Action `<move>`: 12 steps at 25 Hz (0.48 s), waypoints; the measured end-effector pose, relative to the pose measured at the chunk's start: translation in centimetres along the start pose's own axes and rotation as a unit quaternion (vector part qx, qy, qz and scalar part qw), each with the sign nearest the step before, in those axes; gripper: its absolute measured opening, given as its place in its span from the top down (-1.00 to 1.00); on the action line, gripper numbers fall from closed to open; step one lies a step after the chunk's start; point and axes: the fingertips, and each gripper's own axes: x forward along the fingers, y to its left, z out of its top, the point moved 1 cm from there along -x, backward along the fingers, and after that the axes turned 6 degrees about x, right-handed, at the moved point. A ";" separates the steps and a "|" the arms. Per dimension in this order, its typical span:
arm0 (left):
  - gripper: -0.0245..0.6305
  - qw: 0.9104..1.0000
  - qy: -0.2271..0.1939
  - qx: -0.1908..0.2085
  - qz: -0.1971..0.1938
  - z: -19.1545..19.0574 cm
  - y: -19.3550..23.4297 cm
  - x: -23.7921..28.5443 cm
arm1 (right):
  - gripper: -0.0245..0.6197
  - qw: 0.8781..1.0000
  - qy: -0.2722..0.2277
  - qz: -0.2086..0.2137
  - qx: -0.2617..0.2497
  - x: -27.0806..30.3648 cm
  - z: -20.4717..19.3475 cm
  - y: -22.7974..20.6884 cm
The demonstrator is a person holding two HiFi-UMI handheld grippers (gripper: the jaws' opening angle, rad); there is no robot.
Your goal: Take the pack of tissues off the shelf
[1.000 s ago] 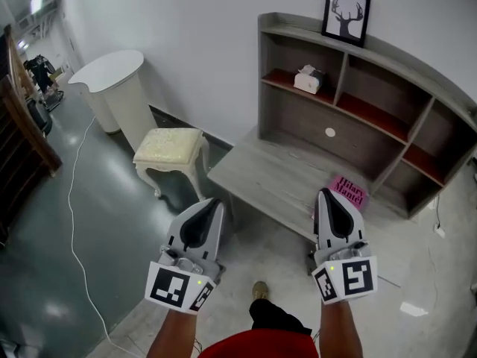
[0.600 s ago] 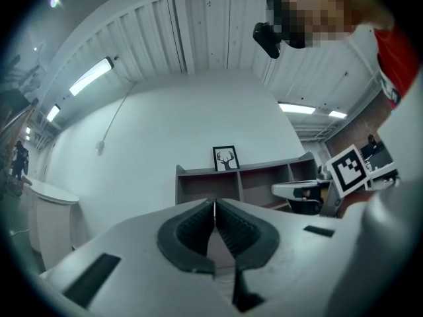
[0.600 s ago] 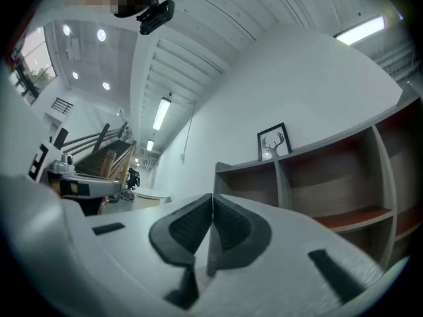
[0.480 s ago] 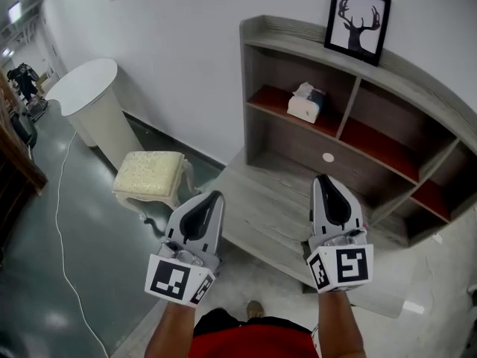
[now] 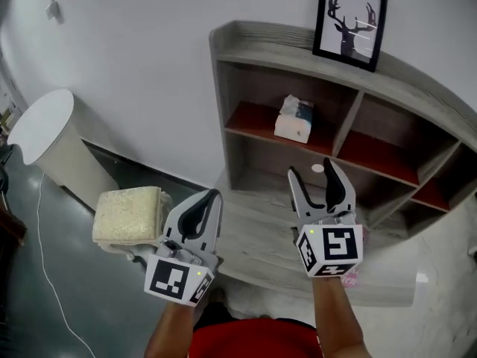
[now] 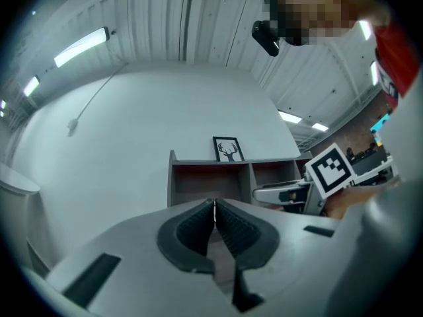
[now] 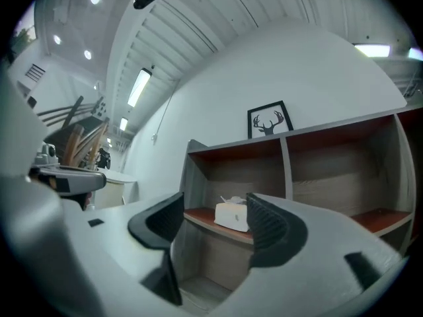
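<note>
The scene is taken by the head view from above, facing forward and steeply down. The left gripper (image 5: 212, 196) and the right gripper (image 5: 311, 168) are seen low in the frame, and the shelf unit (image 5: 261, 47) ahead against the wall (image 5: 134, 66). The left gripper view is taken from low down and tilted upward along its closed fingers (image 6: 234, 230), so the shelf unit is seen small and far under much ceiling (image 6: 165, 18). The right gripper view is aimed along its opening fingers (image 7: 268, 226), with nothing held between them, and the shelf unit is seen nearer and larger. The shelf unit and the deer picture (image 5: 349, 22) on top are shared by all three views. Each gripper is caught at the edge of the other's view.
</note>
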 end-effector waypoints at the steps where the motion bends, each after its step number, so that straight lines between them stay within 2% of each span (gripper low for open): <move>1: 0.89 1.000 -0.003 -0.003 -0.012 -0.2 0.9 0.8 | -0.01 1.000 0.009 -0.015 0.000 1.3 -0.4 0.0; 4: 0.89 0.999 -0.012 -0.015 -0.047 -0.8 3.6 2.8 | -0.28 0.997 0.041 -0.062 0.010 5.2 -1.9 -0.1; 7: 0.89 0.996 -0.020 -0.022 -0.083 -1.7 5.6 4.6 | -0.45 0.992 0.061 -0.108 0.020 8.5 -2.9 -0.8; 12: 0.89 0.990 -0.021 -0.037 -0.134 -3.5 8.2 6.9 | -0.55 0.980 0.098 -0.172 0.022 13.3 -4.4 -2.8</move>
